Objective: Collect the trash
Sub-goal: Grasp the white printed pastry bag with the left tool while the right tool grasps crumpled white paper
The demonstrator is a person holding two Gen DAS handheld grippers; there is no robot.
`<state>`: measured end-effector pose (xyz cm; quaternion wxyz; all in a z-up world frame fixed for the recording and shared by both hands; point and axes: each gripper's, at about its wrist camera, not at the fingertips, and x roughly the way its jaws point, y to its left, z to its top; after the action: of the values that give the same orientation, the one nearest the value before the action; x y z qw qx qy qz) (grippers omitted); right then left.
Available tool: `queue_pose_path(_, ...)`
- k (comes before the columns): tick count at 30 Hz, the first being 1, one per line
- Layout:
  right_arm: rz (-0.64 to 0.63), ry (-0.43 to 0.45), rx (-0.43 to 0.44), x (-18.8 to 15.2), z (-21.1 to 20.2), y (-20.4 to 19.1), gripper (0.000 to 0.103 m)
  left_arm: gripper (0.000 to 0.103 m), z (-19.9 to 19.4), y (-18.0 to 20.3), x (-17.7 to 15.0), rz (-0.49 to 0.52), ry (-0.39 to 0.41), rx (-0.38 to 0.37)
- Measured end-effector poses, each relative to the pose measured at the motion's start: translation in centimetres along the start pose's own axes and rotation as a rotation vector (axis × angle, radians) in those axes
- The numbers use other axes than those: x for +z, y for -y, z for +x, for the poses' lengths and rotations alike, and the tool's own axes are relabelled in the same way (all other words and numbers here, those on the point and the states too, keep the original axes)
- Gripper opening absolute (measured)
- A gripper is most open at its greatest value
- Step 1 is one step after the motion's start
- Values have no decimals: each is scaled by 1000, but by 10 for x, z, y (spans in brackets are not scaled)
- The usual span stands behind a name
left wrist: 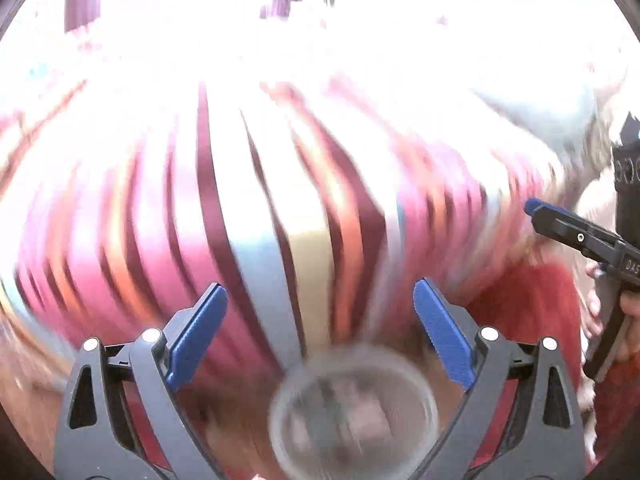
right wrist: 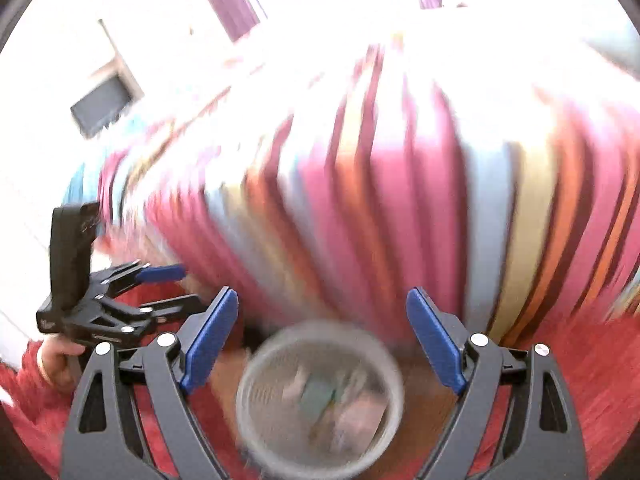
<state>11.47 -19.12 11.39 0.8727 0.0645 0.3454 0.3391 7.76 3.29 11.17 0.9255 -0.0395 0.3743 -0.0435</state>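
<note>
Blurred cloth with pink, maroon, orange, cream and pale blue stripes (right wrist: 400, 208), fuzzy red rug (right wrist: 592, 380), round grey mesh wastebasket (right wrist: 320, 396), black grippers with blue finger pads (left wrist: 198, 330).

Bin (right wrist: 320, 396) contents blurred, perhaps paper

Holding the left gripper (left wrist: 320, 330) with fingers (left wrist: 198, 332) spread wide, nothing clamped between them. Keeping the right gripper (right wrist: 322, 338) likewise parted and empty, fingers (right wrist: 436, 340) well apart. Angling both downward, side by side, a hand (right wrist: 60, 356) wrapping the left handle.
</note>
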Motion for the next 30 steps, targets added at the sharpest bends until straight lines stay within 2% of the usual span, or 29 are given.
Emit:
queue_pose_path(2,-8,68,-26,33,-2,4,82,92,11,1,41,3,76,48)
queue_pose_path(3,-10,118,-35,60,3,9,82,92,22,2,63,-11,105,56)
queue_pose_path(4,-8,145,-55,86,12,13,82,92,32,3,80,-24,127,59)
queue_pose_path(5,-6,150,-63,95,17,14,82,92,45,5,99,-33,144,78)
queue_pose_path(6,3,145,-76,132,42,22,82,92,61,9,118,-37,153,102)
queue_pose_path(8,3,130,-85,152,58,24,82,92,88,15,145,-26,162,148)
queue_pose_path(10,3,79,-97,187,97,31,82,92,117,20,168,-22,152,197)
queue_pose_path(11,6,62,-98,197,108,33,82,92,125,20,173,-27,145,203)
queue_pose_path(12,4,11,-111,215,137,36,82,92,137,20,179,-35,127,211)
queue_pose_path(15,-11,-35,-130,243,160,46,82,92,163,17,187,-58,74,220)
queue_pose_path(18,21,-129,-76,261,202,51,82,92,179,11,189,-78,51,222)
queue_pose_path(25,81,-201,-10,267,234,70,82,92,202,7,203,-77,30,230)
queue_pose_path(30,89,-218,-29,260,268,67,82,92,216,0,214,-101,-17,231)
